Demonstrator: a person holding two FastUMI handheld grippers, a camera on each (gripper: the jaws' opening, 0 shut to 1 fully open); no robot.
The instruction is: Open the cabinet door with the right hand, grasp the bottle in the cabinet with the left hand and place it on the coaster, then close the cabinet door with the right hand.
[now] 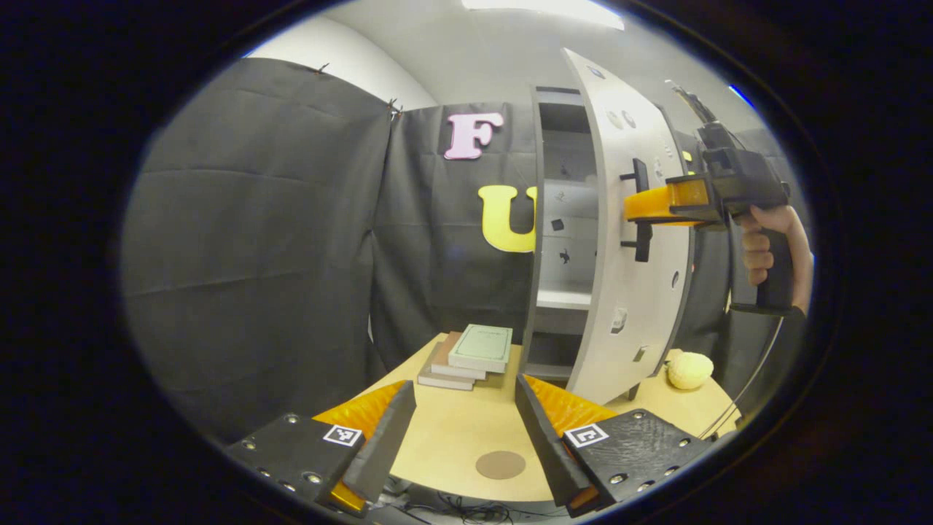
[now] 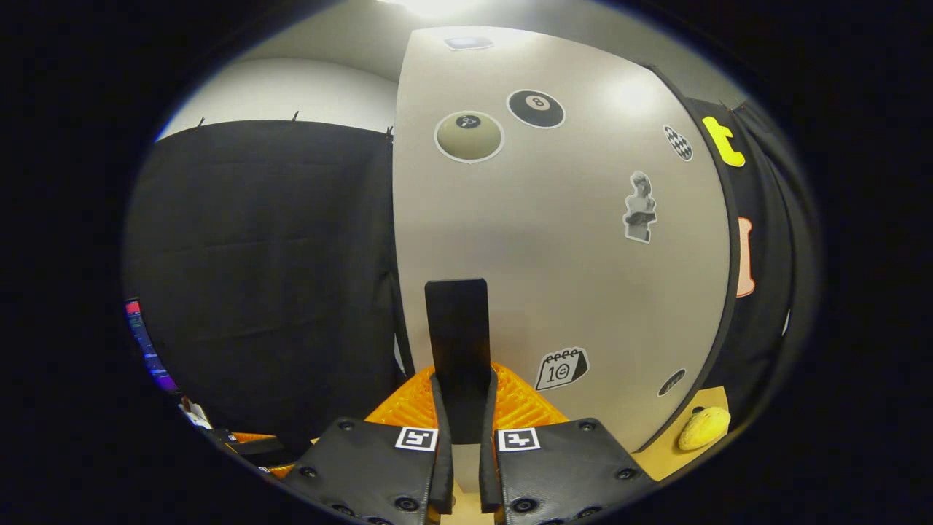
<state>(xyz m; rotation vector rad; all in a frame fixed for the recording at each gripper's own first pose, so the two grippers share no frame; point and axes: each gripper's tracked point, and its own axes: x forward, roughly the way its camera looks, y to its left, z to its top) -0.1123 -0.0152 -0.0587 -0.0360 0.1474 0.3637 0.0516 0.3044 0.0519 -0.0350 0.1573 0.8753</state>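
Right gripper (image 2: pixel 464 408) clamped on cabinet door (image 2: pixel 554 240) handle (image 2: pixel 458 335), door ajar, left gripper (image 1: pixel 466 437) wide open and empty above coaster (image 1: pixel 500 464)

A staged recording booth is indicated by black cloth walls (image 1: pixel 255 240) pinned up beyond the left gripper (image 1: pixel 466 437), with a sticker-covered cabinet (image 1: pixel 627 240) set on a small round table (image 1: pixel 466 430).

The right gripper (image 2: pixel 466 408) is clamped on the door handle (image 2: pixel 458 343), at six o'clock in the right gripper view; it is gripped by a hand (image 1: pixel 765 248) at three o'clock in the left gripper view. The left gripper (image 1: pixel 466 430) is held agape, unloaded.
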